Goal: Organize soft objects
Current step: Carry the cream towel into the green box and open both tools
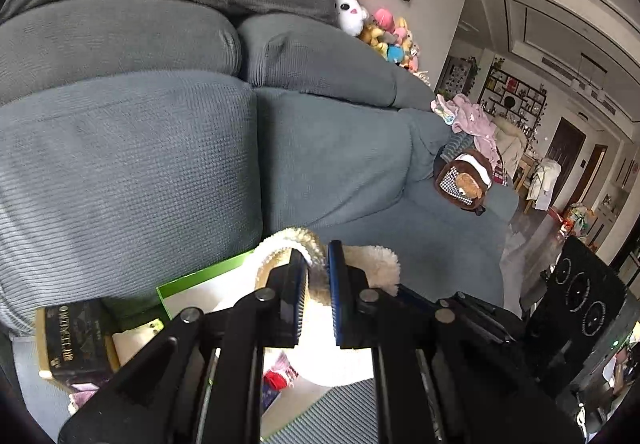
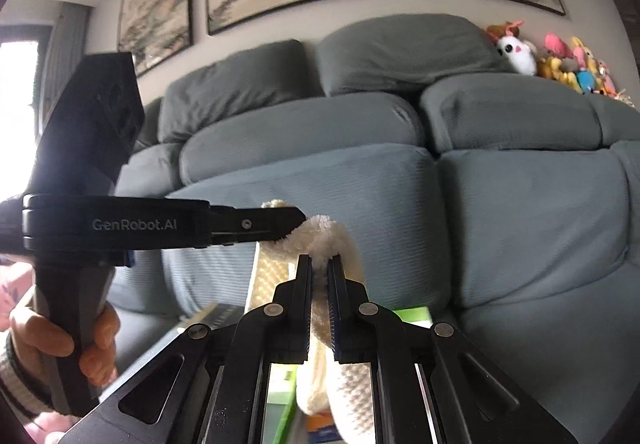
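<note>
Both tools pinch one cream fleece (image 2: 320, 236) held in the air before the sofa (image 2: 520, 203): the left tool (image 2: 298, 217) grips its upper left edge, the right tool (image 2: 320, 264) its top fold, cloth hanging between them.

My left gripper (image 1: 318, 264) has its jaws drawn in close, pinching a fold of the cream fleece blanket (image 1: 372, 264) between the pads, and in the right wrist view it reaches in level from the left side, with my left hand (image 2: 60, 340) wrapped around its upright black handle. My right gripper (image 2: 320, 276) points forward and slightly up, jaws nearly together and clamped on the fluffy edge of the same blanket, just beside the left gripper's tip.
</note>
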### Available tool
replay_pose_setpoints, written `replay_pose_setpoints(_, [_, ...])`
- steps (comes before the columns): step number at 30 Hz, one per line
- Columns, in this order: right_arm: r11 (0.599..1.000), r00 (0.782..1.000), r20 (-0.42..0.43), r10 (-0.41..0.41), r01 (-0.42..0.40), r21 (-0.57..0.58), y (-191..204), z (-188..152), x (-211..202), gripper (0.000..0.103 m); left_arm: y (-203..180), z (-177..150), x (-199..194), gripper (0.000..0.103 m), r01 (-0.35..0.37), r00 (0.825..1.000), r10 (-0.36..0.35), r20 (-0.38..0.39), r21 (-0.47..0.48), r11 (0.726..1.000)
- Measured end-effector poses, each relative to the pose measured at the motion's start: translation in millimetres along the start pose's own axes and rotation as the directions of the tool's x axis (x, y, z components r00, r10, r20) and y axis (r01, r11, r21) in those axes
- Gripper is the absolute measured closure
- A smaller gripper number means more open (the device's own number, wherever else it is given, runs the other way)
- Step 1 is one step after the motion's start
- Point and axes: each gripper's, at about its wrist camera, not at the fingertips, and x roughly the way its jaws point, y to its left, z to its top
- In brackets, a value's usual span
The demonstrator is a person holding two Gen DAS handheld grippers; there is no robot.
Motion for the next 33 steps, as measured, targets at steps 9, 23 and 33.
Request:
replay_pose_setpoints(9, [0.995, 0.977, -0.214, -0.018, 0.039, 0.096, -46, -53, 70, 0.094, 50, -41, 94, 0.095, -0.095, 0.979, 0.08, -0.19, -0.075, 0.993])
replay_pose_setpoints(23, [0.98, 0.861, -0.509, -0.015, 0.113, 0.163, -66, -120, 121, 0.094, 79, -88, 161, 0.077, -0.237, 0.896, 0.204, -0.394, -0.037, 0.971])
replay_pose_setpoints(33, [0.984, 0.857, -0.51, -0.073, 0.145, 0.103, -56, -128, 95, 0.032, 80, -100, 127, 0.006, -0.263, 0.901, 0.243, -0.36, -0.007, 0.965])
